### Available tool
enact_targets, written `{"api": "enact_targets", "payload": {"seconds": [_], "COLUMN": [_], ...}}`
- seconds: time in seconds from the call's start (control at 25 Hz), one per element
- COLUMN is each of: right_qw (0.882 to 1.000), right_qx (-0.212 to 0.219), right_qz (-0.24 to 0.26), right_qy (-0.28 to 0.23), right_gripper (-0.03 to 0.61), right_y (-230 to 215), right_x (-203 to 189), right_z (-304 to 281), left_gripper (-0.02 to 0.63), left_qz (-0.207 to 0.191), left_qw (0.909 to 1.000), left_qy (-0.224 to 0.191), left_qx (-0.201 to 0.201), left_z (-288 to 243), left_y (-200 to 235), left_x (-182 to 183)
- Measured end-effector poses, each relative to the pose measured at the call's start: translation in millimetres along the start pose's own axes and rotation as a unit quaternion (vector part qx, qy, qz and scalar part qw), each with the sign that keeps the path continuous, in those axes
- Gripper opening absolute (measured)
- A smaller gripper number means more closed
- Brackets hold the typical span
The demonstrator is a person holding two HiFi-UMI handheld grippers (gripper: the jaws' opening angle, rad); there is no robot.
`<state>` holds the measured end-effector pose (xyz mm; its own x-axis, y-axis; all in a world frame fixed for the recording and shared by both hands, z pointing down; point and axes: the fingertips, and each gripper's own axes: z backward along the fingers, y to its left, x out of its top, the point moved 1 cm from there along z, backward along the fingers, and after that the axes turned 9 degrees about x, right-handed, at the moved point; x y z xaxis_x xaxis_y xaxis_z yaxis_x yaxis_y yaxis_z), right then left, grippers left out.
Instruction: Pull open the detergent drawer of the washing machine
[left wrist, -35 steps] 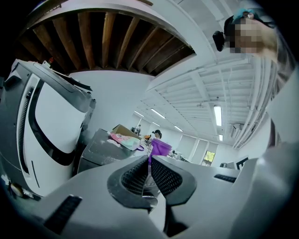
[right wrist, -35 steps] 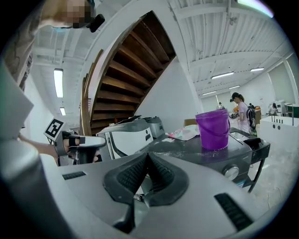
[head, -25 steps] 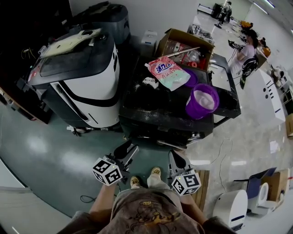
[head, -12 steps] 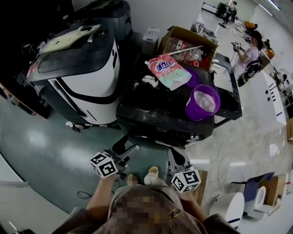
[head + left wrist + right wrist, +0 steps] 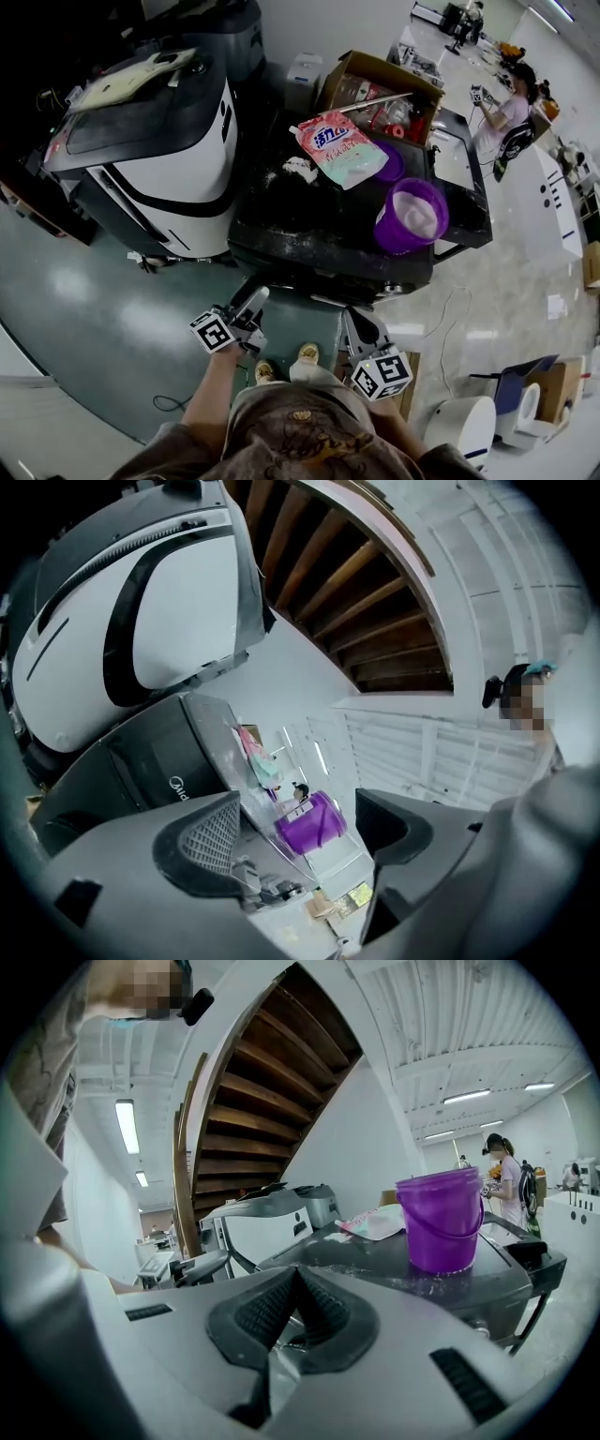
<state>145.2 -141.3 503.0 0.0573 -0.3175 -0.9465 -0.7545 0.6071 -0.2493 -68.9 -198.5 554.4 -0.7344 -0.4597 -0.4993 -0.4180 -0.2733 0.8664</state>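
The washer is the black box right in front of me, standing upright, its flat top smeared with white powder. It sits just beside a white machine on my left. From the head view its front is too foreshortened to make out the drawer. The left gripper view shows its dark logo panel tilted, and I can't pick out the drawer there either.

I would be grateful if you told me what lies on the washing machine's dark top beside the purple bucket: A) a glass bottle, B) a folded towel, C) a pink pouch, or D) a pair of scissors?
C: in the head view a pink pouch lies flat on the dark top of the washing machine, up and to the left of the purple bucket.
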Motion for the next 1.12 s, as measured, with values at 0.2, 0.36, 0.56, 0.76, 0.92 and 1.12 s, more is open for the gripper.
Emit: {"api": "enact_targets", "payload": {"seconds": [0.2, 0.36, 0.56, 0.76, 0.92, 1.12], "right_qw": [1.0, 1.0, 0.999, 0.999, 0.999, 0.998], "right_qx": [-0.012, -0.023, -0.03, -0.038, -0.048, -0.062], "right_qz": [-0.005, -0.013, -0.015, -0.021, -0.015, -0.01], "right_qy": [0.0, 0.002, 0.001, 0.005, 0.016, 0.029], "right_gripper": [0.002, 0.002, 0.002, 0.002, 0.002, 0.002], "right_y": [-11, -20, -27, -29, -32, -35], "right_x": [-1, -2, 0, 0, -3, -7], "right_z": [3, 5, 6, 12, 18, 25], "left_gripper": [0.379, 0.379, 0.379, 0.379, 0.379, 0.379], "left_qz": [0.027, 0.056, 0.075, 0.093, 0.115, 0.132], "left_qw": [0.9993, 0.9982, 0.9971, 0.9955, 0.9928, 0.9897], "left_qy": [-0.004, -0.012, -0.012, -0.017, -0.031, -0.048], "left_qx": [0.027, -0.019, -0.009, -0.008, -0.012, -0.031], "left_z": [-14, -30, -42, -50, -55, -63], "left_y": [44, 51, 80, 103, 119, 123], "left_x": [-9, -10, -19, -30, -30, -27]}}
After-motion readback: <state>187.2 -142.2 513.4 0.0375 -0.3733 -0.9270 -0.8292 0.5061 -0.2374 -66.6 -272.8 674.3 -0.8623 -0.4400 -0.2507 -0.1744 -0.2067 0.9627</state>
